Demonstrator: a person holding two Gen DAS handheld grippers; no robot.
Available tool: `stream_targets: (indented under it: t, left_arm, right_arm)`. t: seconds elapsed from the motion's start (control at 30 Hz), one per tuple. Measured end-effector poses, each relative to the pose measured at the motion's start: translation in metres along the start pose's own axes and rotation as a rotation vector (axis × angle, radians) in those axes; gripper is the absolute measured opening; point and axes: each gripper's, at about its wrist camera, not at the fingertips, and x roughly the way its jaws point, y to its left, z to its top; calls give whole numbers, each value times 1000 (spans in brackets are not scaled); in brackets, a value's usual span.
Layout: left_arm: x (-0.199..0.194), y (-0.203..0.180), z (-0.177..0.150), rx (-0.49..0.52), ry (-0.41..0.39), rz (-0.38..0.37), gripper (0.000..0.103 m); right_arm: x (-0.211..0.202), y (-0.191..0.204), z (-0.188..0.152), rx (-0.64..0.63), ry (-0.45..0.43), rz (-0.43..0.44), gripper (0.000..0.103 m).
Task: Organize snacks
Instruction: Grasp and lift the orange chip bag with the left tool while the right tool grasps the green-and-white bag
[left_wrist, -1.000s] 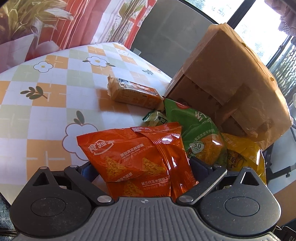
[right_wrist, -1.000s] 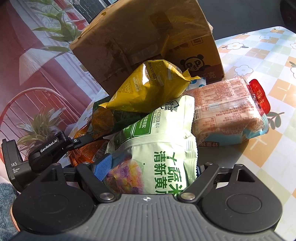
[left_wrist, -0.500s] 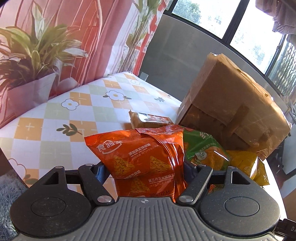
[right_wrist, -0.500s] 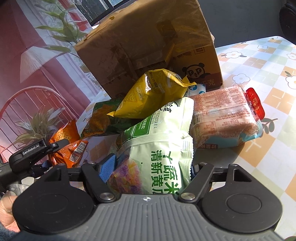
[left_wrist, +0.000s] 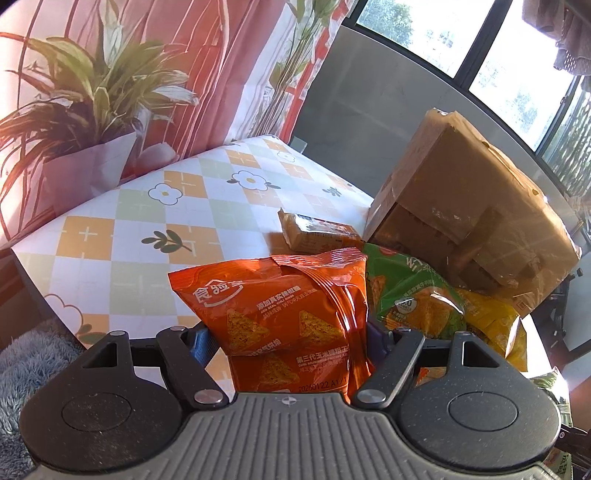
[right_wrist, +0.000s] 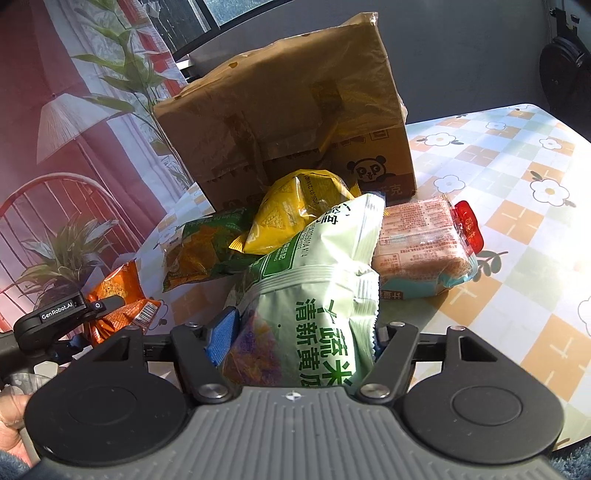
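Observation:
My left gripper (left_wrist: 288, 338) is shut on an orange chip bag (left_wrist: 273, 306), held upright above the checked tablecloth (left_wrist: 147, 236). In the right wrist view that orange bag (right_wrist: 118, 295) shows at the far left. My right gripper (right_wrist: 299, 336) has a pale green snack bag (right_wrist: 325, 280) between its blue pads, which touch its sides; the jaws are closing on it. Behind lie a green chip bag (left_wrist: 413, 295), a yellow bag (right_wrist: 295, 210), a pink wrapped pack (right_wrist: 421, 251) and an orange biscuit pack (left_wrist: 317, 232).
A brown cardboard box (right_wrist: 288, 122) wrapped in plastic stands at the back of the pile. A potted plant (left_wrist: 85, 162) stands beyond the table's left edge, and a grey fluffy rug (left_wrist: 26, 362) lies below it. A hand (right_wrist: 11, 424) shows at lower left.
The left jaws narrowed onto the orange bag and lifted it off the table. The right jaws drew in around the pale green bag, and that gripper rose too.

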Motion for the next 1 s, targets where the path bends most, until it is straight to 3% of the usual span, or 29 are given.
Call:
stream_targets:
  t: [0.3,0.7,1.0]
  left_arm:
    - [-21,0,2,-8,-71,-28,78]
    - [-20,-1,1,2,-73,-33,78]
    - [-27,-7,3,40,-124,-50,78]
  right_arm:
    - [-39,-1,5,23,-159,-24,66]
    - [-45,-1,5,45,-221,29,66]
    - [-59,-3,6,57,-321,42,66]
